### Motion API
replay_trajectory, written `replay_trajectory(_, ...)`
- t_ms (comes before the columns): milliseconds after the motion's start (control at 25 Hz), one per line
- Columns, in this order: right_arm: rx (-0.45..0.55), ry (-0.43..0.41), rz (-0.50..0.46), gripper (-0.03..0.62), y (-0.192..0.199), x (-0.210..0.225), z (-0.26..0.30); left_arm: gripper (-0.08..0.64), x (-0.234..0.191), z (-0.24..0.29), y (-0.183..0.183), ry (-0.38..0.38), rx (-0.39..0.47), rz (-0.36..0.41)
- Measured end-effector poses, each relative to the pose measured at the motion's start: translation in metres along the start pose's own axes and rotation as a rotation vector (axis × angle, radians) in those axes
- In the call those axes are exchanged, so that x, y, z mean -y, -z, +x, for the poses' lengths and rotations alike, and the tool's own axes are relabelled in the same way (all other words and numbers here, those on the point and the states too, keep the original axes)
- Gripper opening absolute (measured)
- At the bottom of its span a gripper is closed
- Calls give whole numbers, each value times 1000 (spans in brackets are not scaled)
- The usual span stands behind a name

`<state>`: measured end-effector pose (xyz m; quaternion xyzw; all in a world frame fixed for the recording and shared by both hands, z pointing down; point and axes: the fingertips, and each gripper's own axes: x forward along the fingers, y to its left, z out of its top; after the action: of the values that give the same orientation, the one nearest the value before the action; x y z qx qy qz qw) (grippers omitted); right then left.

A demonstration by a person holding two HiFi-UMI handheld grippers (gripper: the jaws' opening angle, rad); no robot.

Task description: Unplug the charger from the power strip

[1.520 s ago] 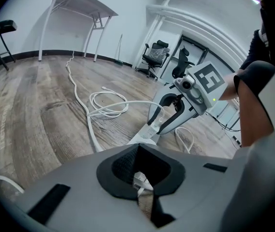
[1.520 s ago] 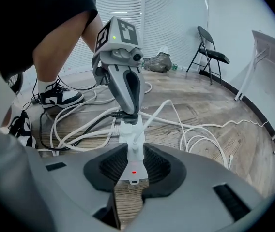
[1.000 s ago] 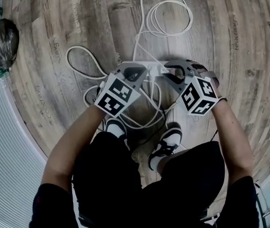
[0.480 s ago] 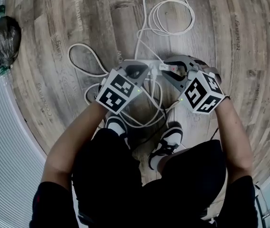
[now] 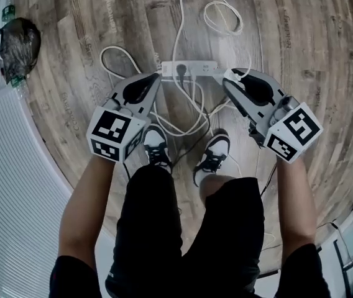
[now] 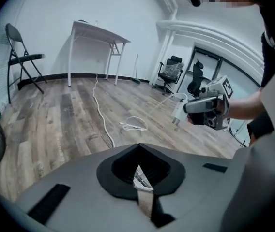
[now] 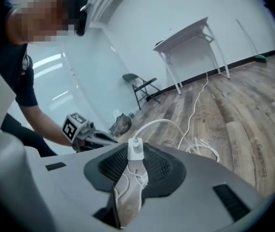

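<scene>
The white power strip [image 5: 192, 67] lies on the wooden floor, a black plug [image 5: 180, 71] still in it. Well above the floor, my right gripper [image 5: 230, 77] is shut on the white charger [image 5: 237, 74], which is out of the strip. In the right gripper view the charger [image 7: 135, 149] stands pinched at the jaw tips of that gripper [image 7: 135, 154], its white cable [image 7: 162, 123] arching away. My left gripper [image 5: 155, 78] hangs above the strip's left end, its jaws [image 6: 138, 167] together on nothing. The left gripper view shows the charger [image 6: 178, 114] held by the right gripper [image 6: 191, 111].
White cables lie looped round the strip and the person's shoes [image 5: 156, 145], with a coil [image 5: 223, 14] farther off. A black bag [image 5: 18, 42] sits at the far left. A white table [image 6: 99, 33], a folding chair [image 6: 21, 57] and office chairs [image 6: 171, 71] stand by the walls.
Both grippers have risen high off the floor as the person stood up. The right one carried the charger up and away from the strip and rolled. The strip stayed on the floor.
</scene>
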<state>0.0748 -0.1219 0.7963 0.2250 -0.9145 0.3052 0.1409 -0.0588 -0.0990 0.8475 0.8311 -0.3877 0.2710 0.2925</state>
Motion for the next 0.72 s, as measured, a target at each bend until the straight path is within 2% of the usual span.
replay_trajectory(200,155,137,124,104,-76,-46,-80,23,28,-97,-65,-49,63,-106)
replay_trajectory(360,216,190,165,104,-134,-99,-135,23,56,-179,-131,-83,135,-165)
replay_trajectory(600,291,250,224,104,-236,-177,-207,23,101,-294,-235,-104,221,-190)
replay_trajectory(720,338,266,210,104,-300,-221,-245,23,130,-354,-285,-104,255,-182)
